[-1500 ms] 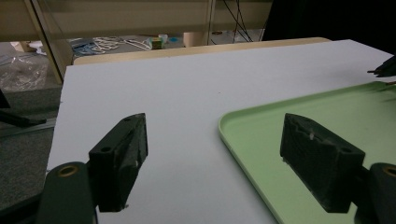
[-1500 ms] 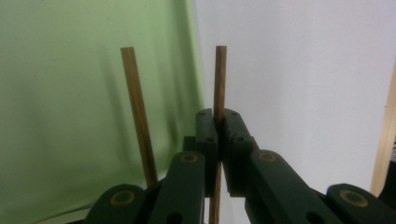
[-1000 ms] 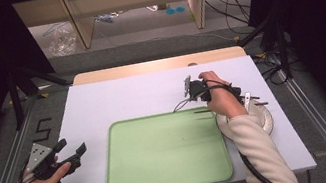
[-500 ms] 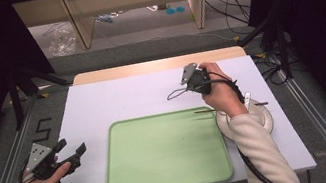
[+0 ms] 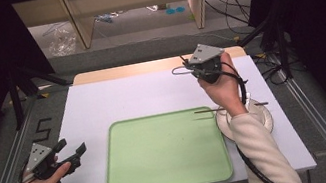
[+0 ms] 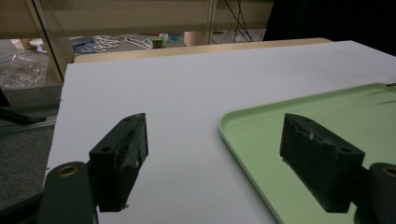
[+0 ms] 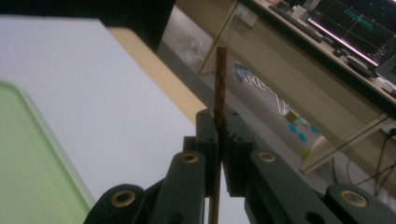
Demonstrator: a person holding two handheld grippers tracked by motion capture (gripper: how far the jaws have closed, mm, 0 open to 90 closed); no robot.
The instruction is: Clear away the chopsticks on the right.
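Jaws of the right hand-held gripper (image 7: 219, 126) clamp a thin brown stick (image 7: 219, 79); left hand-held gripper (image 6: 215, 158) gapes.

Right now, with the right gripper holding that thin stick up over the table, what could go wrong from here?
The right gripper pinches the brown stick only along a narrow strip, so the stick could pivot or slip out. A second stick lies across the edge of the green tray and the white plate; the forearm above it could knock it off. The left gripper is open near the tray's corner and might nudge it.
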